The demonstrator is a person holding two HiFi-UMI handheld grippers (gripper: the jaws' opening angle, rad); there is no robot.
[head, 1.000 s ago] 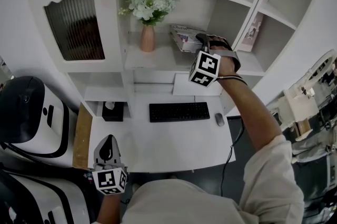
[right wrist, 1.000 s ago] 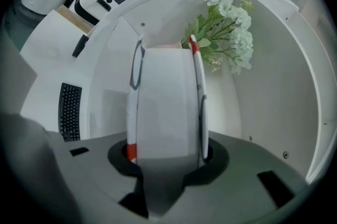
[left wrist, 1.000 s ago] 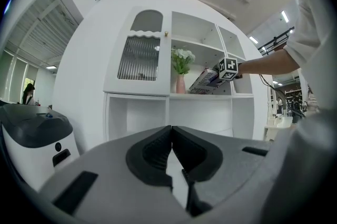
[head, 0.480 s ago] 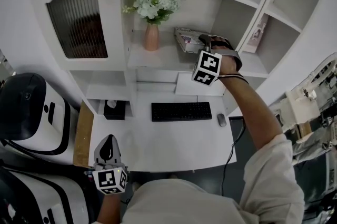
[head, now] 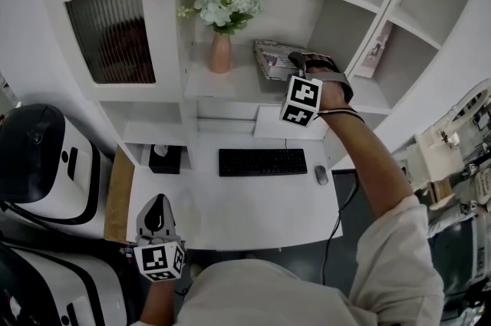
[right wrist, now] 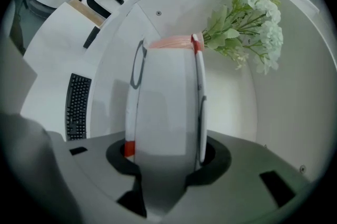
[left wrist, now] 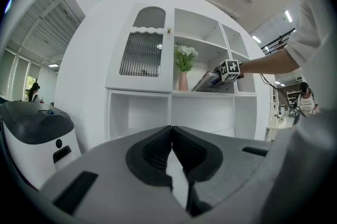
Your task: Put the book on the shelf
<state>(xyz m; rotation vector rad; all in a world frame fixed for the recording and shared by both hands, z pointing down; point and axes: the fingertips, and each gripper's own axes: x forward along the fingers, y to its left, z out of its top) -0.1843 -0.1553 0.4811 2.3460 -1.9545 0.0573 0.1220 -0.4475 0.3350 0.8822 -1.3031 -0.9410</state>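
Observation:
The book (head: 270, 56) lies tilted on the middle shelf (head: 222, 87) of the white cabinet, to the right of the flower vase. My right gripper (head: 295, 60) is shut on its near end. In the right gripper view the book (right wrist: 163, 107) fills the gap between the pads of that gripper (right wrist: 166, 157). Its jaws have just been opening a little, with the book still between them. My left gripper (head: 156, 218) hangs low at the desk's front left corner, shut with nothing in it. In the left gripper view its pads meet (left wrist: 171, 152), and the book (left wrist: 209, 81) shows far off.
A pink vase (head: 220, 54) with white flowers (head: 222, 4) stands on the same shelf left of the book. Another book (head: 377, 50) leans in the right compartment. A keyboard (head: 259, 162), a mouse (head: 321, 174) and a black box (head: 163, 159) lie on the desk below.
The right gripper has rolled slightly with the book on the shelf. The left gripper has stayed where it was.

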